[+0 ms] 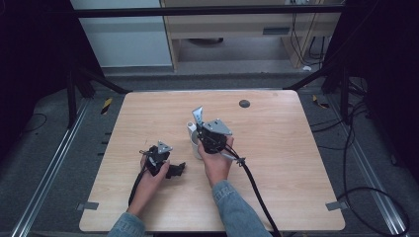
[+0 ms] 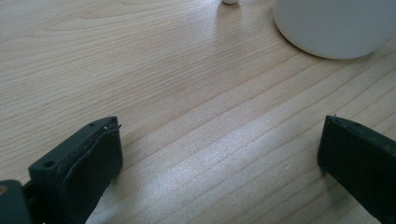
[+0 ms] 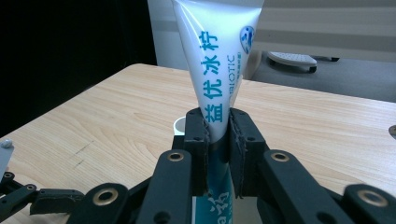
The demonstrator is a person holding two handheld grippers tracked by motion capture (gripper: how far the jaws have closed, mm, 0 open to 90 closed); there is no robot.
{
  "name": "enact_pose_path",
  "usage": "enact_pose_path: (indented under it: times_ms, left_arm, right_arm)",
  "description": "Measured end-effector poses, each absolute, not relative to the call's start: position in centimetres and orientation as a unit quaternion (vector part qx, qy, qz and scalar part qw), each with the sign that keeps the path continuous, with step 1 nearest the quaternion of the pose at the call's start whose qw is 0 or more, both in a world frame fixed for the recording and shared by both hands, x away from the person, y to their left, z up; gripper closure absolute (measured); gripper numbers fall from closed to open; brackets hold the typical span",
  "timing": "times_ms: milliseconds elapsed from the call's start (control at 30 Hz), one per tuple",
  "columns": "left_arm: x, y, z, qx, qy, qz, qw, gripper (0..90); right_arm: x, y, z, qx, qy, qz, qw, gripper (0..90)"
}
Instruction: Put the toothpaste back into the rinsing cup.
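While the right gripper [image 3: 218, 135] is holding its jaws clamped on a white tube [image 3: 215, 56] with blue lettering, the left gripper [image 2: 219, 154] is resting low over the wooden table [image 1: 276, 148] with its jaws spread wide and nothing between them.

Surroundings, high view: the right gripper [image 1: 206, 129] is sitting near the table's centre, with a white cup [image 1: 192, 136] at its 9 o'clock side, touching or just beside it; which cannot be told. The left gripper [image 1: 168, 165] is lying at roughly 8 o'clock from the right one, near it but apart. A small dark round disc [image 1: 244, 103] is lying on the tabletop toward 12 o'clock, well apart from both grippers. A black cable [image 1: 257, 190] is trailing from the right gripper toward the 5 o'clock edge.

Differences between views: the right gripper view is showing the tube rising upright and widening toward the top, with a white rim [image 3: 180, 125] just behind the jaws; the high view is showing little of the tube beyond its flat upper end. The left gripper view is showing the curved white base of a vessel [image 2: 334, 28] at 1 o'clock, well ahead of the jaws.

Count: two grippers, two hands, one tube, one cup, one disc.
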State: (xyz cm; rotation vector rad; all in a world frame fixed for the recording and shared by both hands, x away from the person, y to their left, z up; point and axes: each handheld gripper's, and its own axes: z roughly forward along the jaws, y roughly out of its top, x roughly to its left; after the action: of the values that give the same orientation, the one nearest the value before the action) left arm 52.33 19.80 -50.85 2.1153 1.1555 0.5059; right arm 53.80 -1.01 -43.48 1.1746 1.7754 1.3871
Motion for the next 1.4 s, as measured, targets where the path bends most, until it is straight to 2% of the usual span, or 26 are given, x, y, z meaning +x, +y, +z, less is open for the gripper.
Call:
enact_pose_path:
  times_ms: [1400]
  left_arm:
    - [52.33, 19.8, -50.84, 0.81, 0.442, 0.194, 0.333, 0.0]
  right_arm:
    - [54.19, -1.44, -43.39, 0.442, 0.671, 0.521, 0.287, 76.4]
